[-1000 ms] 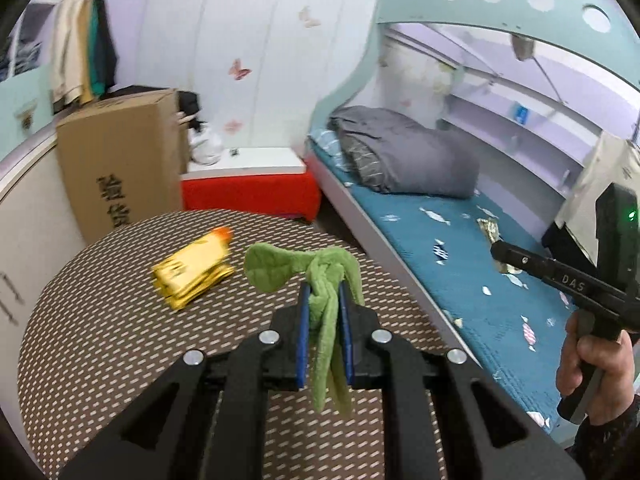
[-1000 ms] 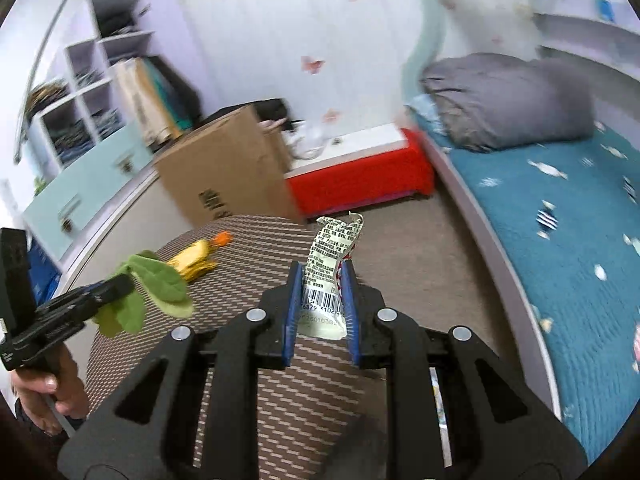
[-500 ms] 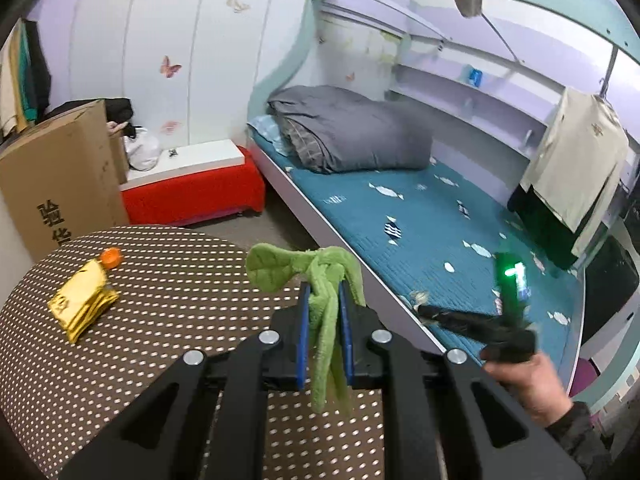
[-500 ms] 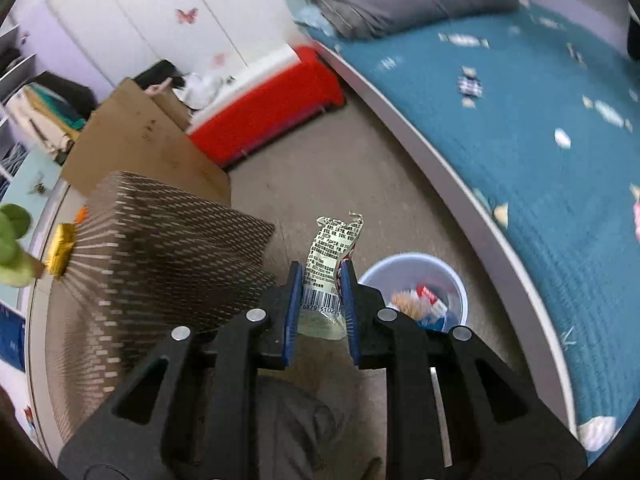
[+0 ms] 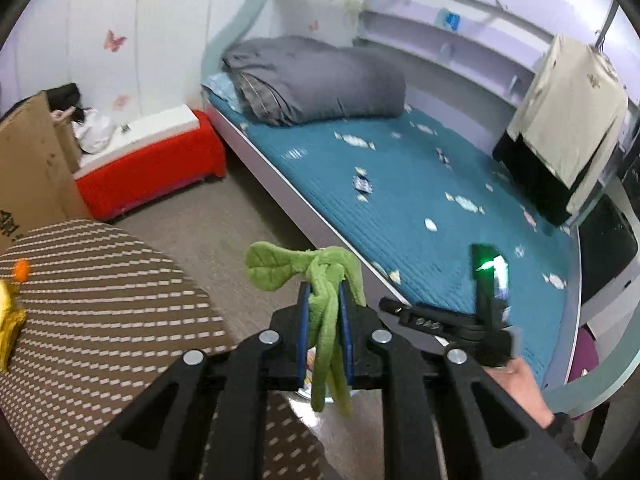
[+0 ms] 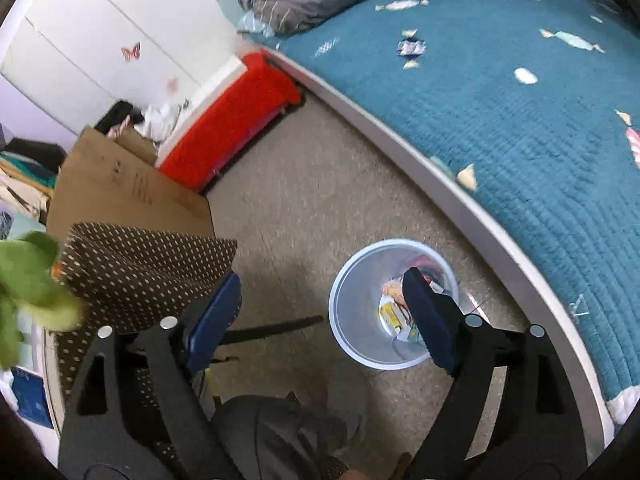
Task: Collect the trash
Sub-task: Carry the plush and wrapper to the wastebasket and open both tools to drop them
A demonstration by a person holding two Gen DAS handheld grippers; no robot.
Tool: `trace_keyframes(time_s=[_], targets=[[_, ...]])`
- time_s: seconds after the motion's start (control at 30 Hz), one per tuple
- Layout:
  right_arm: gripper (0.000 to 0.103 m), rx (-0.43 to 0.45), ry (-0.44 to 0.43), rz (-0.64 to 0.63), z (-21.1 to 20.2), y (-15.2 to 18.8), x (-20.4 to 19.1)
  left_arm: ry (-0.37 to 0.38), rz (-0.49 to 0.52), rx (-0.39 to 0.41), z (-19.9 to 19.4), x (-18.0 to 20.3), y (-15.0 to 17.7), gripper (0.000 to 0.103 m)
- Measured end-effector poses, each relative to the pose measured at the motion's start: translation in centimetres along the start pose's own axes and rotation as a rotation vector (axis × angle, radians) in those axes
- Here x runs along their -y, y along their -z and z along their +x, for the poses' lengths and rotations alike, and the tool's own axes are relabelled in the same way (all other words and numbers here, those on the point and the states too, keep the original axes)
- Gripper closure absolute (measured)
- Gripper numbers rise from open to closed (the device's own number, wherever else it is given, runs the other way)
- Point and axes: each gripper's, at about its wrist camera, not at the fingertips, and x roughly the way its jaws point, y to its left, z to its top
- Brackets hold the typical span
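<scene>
Right claw (image 6: 320, 308) opening over bin (image 6: 352, 344)

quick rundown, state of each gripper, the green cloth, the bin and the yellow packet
left gripper: shut on the green cloth
green cloth: pinched, ends dangling
right gripper: jaws opening, nothing between them, above the bin
bin: upright on the floor, open top, trash inside
yellow packet: lying on the dotted table
</scene>
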Motion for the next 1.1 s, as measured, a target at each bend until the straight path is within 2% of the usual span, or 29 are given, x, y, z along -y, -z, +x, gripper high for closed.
trace_keyframes(time_s=[0.17,0.37,0.47,0.53,0.6,0.63,0.8,1.1], targets=[[0.016,0.075,-0.013,0.022,-3.7,-0.5,1.0,0.031,0.019,-0.122,5.7,1.8,0.0,0.090],[0.013,0.119,-0.015,0.026,-6.1,-0.9,1.6,0.052,0.038,-0.251,11.4,3.6,0.5,0.089],[0.012,0.122,-0.015,0.032,-6.5,-0.9,1.7,0.048,0.052,-0.276,12.8,4.2,0.2,0.086],[0.011,0.126,-0.014,0.035,-6.7,-0.9,1.7,0.053,0.060,-0.278,13.2,4.4,-0.3,0.071],[0.010,0.129,-0.016,0.040,-6.9,-0.8,1.7,0.030,0.063,-0.268,13.5,4.4,-0.8,0.018],[0.009,0.130,-0.017,0.040,-6.9,-0.8,1.6,0.015,0.060,-0.254,13.6,4.3,-1.1,0.013],[0.006,0.131,-0.013,0.027,-7.1,-0.7,1.3,-0.025,0.009,-0.272,13.7,2.9,-1.8,0.012],[0.006,0.140,0.011,-0.010,-8.2,0.0,-1.4,-0.042,-0.003,-0.166,8.8,2.0,-1.9,0.011]])
